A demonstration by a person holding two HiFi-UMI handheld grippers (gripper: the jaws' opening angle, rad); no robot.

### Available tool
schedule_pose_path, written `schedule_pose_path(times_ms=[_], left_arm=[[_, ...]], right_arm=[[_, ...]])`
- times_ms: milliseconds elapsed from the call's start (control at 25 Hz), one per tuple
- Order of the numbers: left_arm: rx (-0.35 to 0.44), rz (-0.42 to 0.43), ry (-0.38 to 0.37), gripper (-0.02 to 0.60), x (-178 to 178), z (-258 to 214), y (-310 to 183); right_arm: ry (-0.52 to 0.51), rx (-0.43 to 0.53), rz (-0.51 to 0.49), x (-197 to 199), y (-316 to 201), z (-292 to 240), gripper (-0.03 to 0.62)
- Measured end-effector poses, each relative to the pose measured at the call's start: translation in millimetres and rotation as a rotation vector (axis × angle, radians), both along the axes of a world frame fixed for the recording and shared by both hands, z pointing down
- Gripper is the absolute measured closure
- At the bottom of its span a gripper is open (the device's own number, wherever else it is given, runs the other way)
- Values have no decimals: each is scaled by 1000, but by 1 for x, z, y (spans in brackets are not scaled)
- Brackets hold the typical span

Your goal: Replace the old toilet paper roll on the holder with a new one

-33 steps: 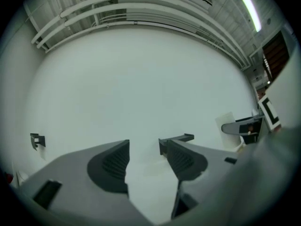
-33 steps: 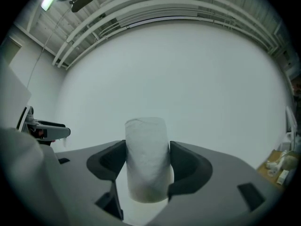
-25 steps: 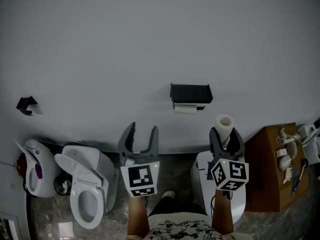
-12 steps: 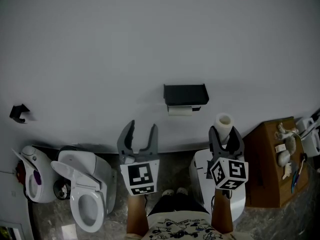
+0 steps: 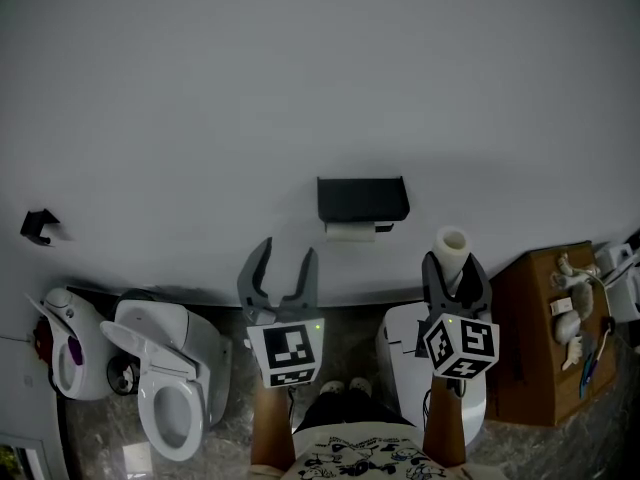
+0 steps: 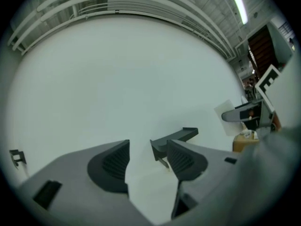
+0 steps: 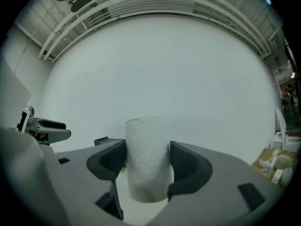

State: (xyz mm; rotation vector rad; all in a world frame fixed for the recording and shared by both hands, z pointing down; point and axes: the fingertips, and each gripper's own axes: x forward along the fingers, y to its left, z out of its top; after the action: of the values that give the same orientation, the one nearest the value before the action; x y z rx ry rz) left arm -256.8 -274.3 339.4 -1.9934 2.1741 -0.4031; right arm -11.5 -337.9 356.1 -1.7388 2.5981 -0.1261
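1. Head view: my left tool (image 5: 287, 253), jaws apart and empty, looks nearer the wall holder (image 5: 362, 199). The old roll (image 5: 349, 231) lies crosswise, up and right of it.
2. Left gripper view: the holder shows ahead, just right of the gap.
3. Right gripper view: my right tool (image 7: 147, 166) clamps the new roll (image 7: 146, 135), upright.

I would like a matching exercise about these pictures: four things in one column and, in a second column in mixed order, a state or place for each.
Things:
1. left gripper
2. right gripper
3. black wall-mounted paper holder
4. white toilet

States or places:
a. shut on a white toilet paper roll
b. on the floor, at the head view's left
c. open, nothing between its jaws
d. fixed to the white wall

Pairs: 1-c, 2-a, 3-d, 4-b
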Motion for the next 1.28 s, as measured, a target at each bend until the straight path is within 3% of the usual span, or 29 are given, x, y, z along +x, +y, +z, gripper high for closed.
schedule_pose_path(times_ms=[160, 480, 760, 840, 1040, 1280], left_arm=[[-81, -24, -130, 339, 8, 22, -10], [-251, 4, -555, 339, 36, 62, -34], [-352, 40, -851, 339, 54, 95, -55], [-367, 57, -891, 339, 58, 102, -62], [-374, 110, -879, 339, 72, 111, -77], [-435, 130, -997, 339, 78, 129, -95]], right_arm=[[-7, -14, 16, 11, -6, 6, 295], [-7, -29, 57, 30, -15, 13, 295], [-7, -39, 93, 47, -19, 17, 295], [-7, -41, 102, 51, -20, 18, 295], [-1, -48, 123, 61, -21, 21, 293], [5, -52, 150, 75, -24, 22, 295]])
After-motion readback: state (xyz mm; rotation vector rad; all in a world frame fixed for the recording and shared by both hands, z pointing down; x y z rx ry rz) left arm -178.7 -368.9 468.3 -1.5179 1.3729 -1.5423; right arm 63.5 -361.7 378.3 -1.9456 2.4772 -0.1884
